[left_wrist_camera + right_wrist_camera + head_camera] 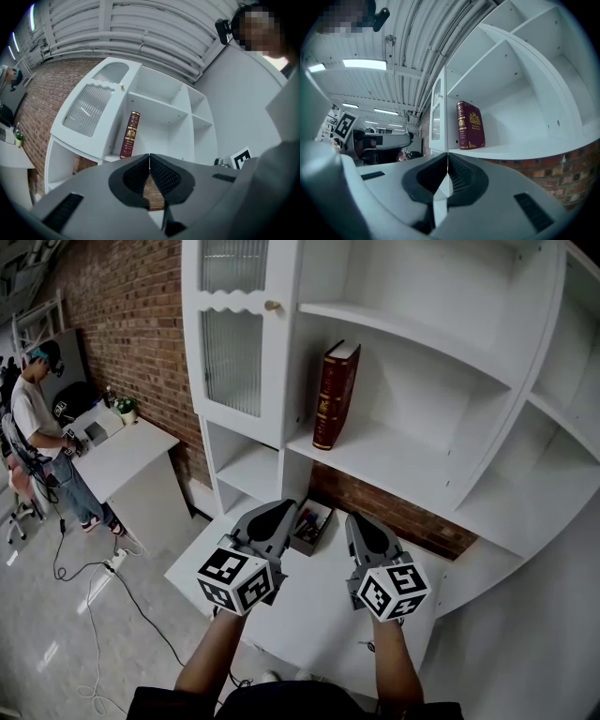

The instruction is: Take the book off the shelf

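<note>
A dark red book (335,395) with gold print stands upright, alone, at the left end of a white shelf board (394,460). It also shows in the left gripper view as the book (130,135) and in the right gripper view as the book (470,125). My left gripper (286,517) and right gripper (359,524) hover side by side below the shelf, over a white table (309,610), well short of the book. Both are shut, jaw tips touching, with nothing between them: left gripper (149,157), right gripper (447,155).
The white shelving unit (525,352) has a ribbed glass door (232,343) left of the book and open compartments to the right. A small tray of pens (311,526) lies on the table under the grippers. A person (42,427) stands at a desk far left; cables (94,596) trail on the floor.
</note>
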Motion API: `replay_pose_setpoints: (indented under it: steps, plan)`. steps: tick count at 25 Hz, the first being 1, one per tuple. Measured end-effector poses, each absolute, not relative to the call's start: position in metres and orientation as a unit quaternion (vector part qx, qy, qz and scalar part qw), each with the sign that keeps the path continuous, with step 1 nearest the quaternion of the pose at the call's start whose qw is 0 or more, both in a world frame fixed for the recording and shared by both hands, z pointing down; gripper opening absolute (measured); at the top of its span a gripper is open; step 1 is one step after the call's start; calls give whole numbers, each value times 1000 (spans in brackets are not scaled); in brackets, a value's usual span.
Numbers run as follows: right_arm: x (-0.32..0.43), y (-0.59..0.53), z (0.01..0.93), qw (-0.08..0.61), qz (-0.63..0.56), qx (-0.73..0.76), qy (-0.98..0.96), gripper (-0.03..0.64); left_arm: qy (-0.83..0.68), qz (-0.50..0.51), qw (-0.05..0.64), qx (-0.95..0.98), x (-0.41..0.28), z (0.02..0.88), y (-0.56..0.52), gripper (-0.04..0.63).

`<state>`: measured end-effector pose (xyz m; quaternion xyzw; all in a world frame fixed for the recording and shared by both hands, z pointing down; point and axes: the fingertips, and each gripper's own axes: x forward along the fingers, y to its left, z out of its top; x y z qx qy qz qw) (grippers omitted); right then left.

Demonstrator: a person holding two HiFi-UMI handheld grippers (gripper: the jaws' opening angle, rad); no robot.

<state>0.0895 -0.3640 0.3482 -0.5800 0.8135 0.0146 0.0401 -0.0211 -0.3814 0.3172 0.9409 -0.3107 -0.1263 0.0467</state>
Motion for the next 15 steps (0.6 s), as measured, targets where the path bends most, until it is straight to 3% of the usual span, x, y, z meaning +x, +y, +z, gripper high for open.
replay_pose_setpoints:
  steps: [15]
  plan:
    - [135, -374, 344, 36, 17, -588, 808, 20, -311, -140, 67, 938, 22, 290, -433, 17]
